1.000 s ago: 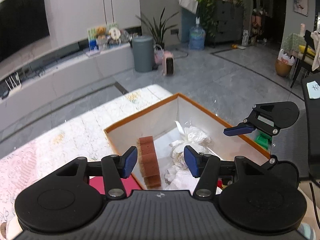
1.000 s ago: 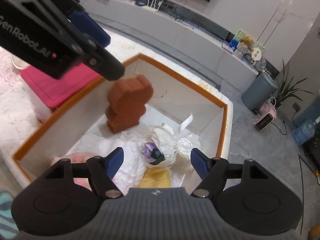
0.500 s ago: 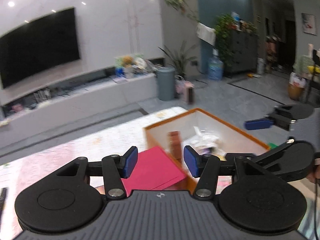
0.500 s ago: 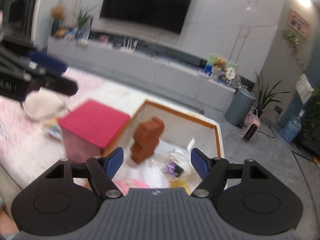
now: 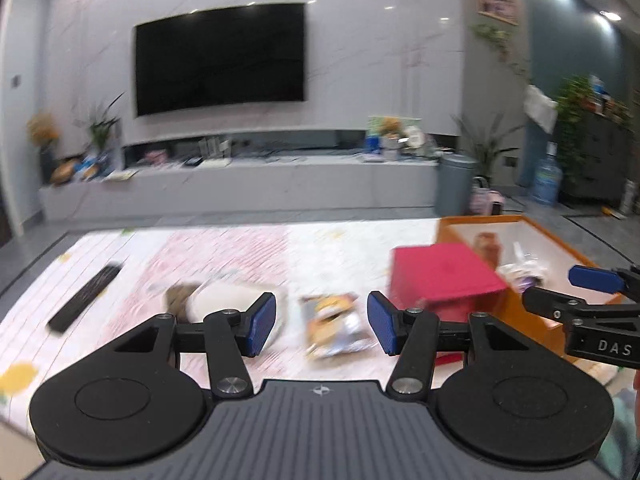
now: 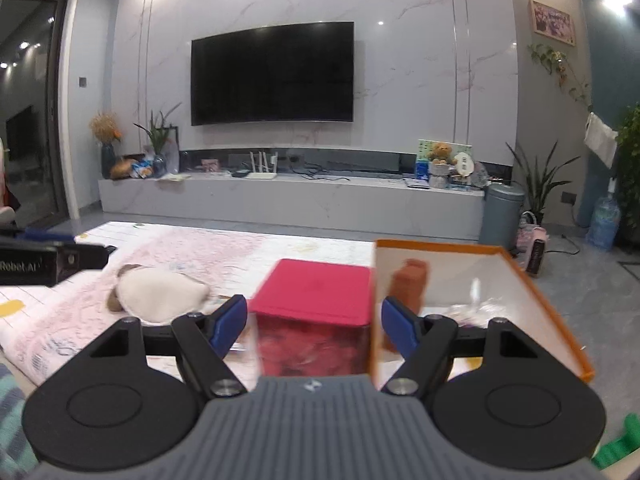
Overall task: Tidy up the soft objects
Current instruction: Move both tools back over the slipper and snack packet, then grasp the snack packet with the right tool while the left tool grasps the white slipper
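Both tools were empty with jaws wide apart: the left hand-held gripper point(image 5: 322, 322) pointed over a crinkled, glossy snack packet point(image 5: 335, 330) lying flat on the quilted pink-and-white mat point(image 5: 224, 252), with a plump cream cushion point(image 5: 224, 304) just to its left. The right hand-held gripper point(image 6: 309, 322) faced a square box with a red lid point(image 6: 316, 288). To its right stood the orange-rimmed white box point(image 6: 532, 292), holding a rust-brown blocky soft toy point(image 6: 410, 284); left lay bare mat.
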Available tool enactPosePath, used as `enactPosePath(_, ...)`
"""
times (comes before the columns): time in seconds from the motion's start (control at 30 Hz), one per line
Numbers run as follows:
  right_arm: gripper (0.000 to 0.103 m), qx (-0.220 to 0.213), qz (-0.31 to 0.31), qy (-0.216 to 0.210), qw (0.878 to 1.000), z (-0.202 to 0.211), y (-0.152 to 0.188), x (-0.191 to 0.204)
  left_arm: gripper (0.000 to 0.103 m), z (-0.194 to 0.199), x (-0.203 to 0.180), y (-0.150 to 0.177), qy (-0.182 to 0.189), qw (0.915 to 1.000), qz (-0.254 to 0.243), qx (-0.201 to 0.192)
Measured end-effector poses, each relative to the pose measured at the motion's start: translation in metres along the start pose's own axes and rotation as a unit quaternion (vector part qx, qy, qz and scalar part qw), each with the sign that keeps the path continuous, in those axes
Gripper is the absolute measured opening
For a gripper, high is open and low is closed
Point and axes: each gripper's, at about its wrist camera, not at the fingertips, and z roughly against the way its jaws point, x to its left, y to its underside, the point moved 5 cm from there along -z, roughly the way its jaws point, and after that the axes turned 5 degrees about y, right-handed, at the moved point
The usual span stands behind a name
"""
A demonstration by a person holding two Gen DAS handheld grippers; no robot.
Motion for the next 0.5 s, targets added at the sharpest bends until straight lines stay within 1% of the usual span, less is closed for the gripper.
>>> enactPosePath(0.13,0.073,-0.005,-0.009,-0.016,1.0,-0.006,0.012,0.03,0.063,0.003,0.027,0.015,-0.028,0.9993,0.022,0.013)
enactPosePath(0.23,0.073,0.003,-0.01,-0.028,1.0,-0.017,0.021,0.052,0.063,0.005,0.049,0.024,-0.043,0.998,0.038,0.025)
enactPosePath(0.37,0.073,0.024,-0.013,-0.043,0.999,-0.032,0.034,0.078,0.063,0.004,0.076,0.035,-0.051,0.9962,0.063,0.034)
enactPosePath(0.5,0.073,0.038,-0.004,-0.051,0.998,-0.049,0.041,0.099,0.063,-0.001,0.091,0.04,-0.05,0.9957,0.067,0.039)
